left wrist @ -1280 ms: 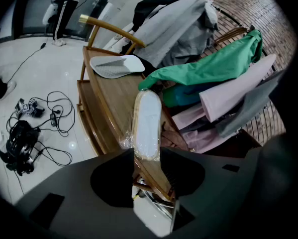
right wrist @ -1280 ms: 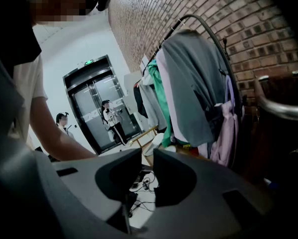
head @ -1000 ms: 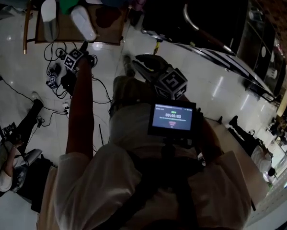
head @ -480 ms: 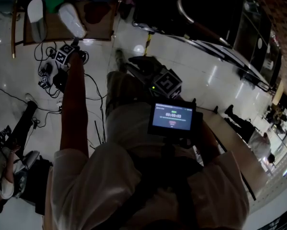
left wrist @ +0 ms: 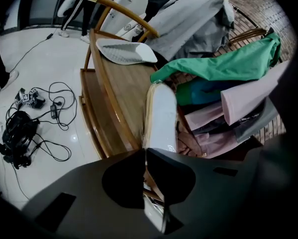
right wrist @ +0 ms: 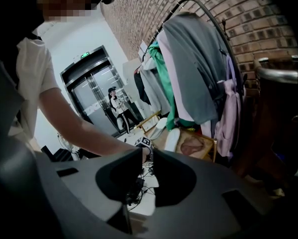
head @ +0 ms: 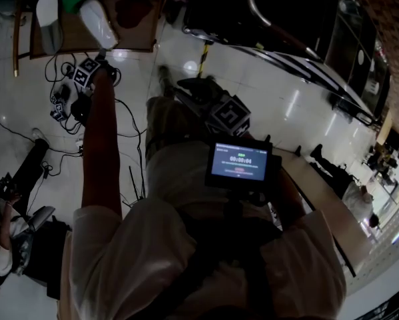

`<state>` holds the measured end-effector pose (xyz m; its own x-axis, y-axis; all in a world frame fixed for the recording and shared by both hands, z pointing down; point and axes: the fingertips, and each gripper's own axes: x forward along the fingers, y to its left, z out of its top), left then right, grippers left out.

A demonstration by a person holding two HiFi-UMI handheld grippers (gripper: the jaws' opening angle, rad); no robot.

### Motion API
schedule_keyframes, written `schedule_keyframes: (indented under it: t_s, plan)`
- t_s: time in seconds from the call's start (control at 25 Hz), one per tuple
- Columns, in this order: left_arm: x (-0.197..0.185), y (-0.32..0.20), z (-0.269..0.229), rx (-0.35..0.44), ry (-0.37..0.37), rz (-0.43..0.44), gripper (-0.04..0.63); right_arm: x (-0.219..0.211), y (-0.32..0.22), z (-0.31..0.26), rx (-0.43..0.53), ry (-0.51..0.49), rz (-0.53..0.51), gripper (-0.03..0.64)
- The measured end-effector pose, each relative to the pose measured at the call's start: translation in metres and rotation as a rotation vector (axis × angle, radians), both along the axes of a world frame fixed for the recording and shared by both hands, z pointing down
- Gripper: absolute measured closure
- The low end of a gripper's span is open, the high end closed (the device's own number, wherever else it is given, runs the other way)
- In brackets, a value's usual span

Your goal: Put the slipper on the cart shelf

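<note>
Head view: I had the left gripper [head: 100,53] right at the near end of the white slipper [head: 98,22] on the wooden rack base [head: 136,37], w/ the right gripper [head: 167,79] well back. Left gripper view: jaws were shut, pinching that end afaict, and the slipper's long axis ran straight away. Right gripper view: jaws shut, empty.

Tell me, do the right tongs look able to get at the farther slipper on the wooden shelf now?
Probably not yet. The right tongs are shut and hang back by the person's body; the farther slipper lies beyond the near slipper and the left arm.
</note>
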<state>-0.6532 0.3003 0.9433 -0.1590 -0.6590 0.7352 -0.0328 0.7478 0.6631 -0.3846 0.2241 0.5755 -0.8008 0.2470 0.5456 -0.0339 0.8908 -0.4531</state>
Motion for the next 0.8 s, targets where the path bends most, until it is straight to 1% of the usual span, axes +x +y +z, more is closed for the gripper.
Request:
schedule_keyframes:
  t_s: [0.12,0.24,0.32,0.48,0.64,0.8]
  plan:
    - [0.003,-0.008,-0.013,0.062,-0.006,0.005,0.595,-0.002,0.002,-0.001,0.002,0.008,-0.008,0.526]
    - [0.004,-0.012,-0.025,0.137,-0.012,-0.013,0.595,-0.006,0.001,0.0,0.001,-0.032,-0.013,0.526]
    - [0.006,-0.011,-0.033,0.181,-0.004,-0.038,0.595,-0.008,0.0,-0.002,-0.009,-0.052,0.0,0.526]
    - [0.014,-0.015,-0.061,0.275,0.025,-0.086,0.595,-0.007,-0.004,0.001,-0.026,-0.038,0.0,0.526]
    - [0.024,-0.021,-0.09,0.361,0.049,-0.106,0.595,-0.007,-0.009,0.007,-0.025,-0.039,-0.001,0.526]
    - [0.032,-0.026,-0.117,0.439,0.064,-0.121,0.595,-0.01,-0.013,0.013,-0.067,-0.024,0.016,0.526]
